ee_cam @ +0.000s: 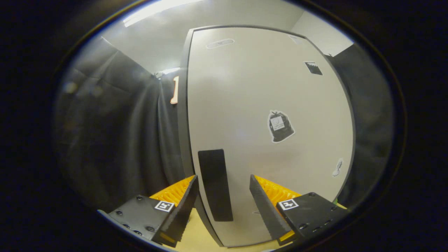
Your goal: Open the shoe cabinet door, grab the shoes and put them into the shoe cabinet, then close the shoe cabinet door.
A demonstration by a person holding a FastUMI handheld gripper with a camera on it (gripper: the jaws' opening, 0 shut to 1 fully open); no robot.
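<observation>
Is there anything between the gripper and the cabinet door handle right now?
Nothing visible stands in the way. The gripper is open, and the dark handle strip on the closed shoe cabinet door sits in line with the gap between the fingers, just ahead of them. No shoes in sight.

I have one feed, from the fisheye camera riding on the gripper (224, 189). It looks forward along the two fingers, which stand apart with the dark handle strip (215, 184) of the shoe cabinet door (252, 105) in the gap between them. The lens sits close to the door and faces it nearly square, tipped slightly upward. Black booth cloth (115, 140) flanks the cabinet on both sides, ceiling above.
</observation>
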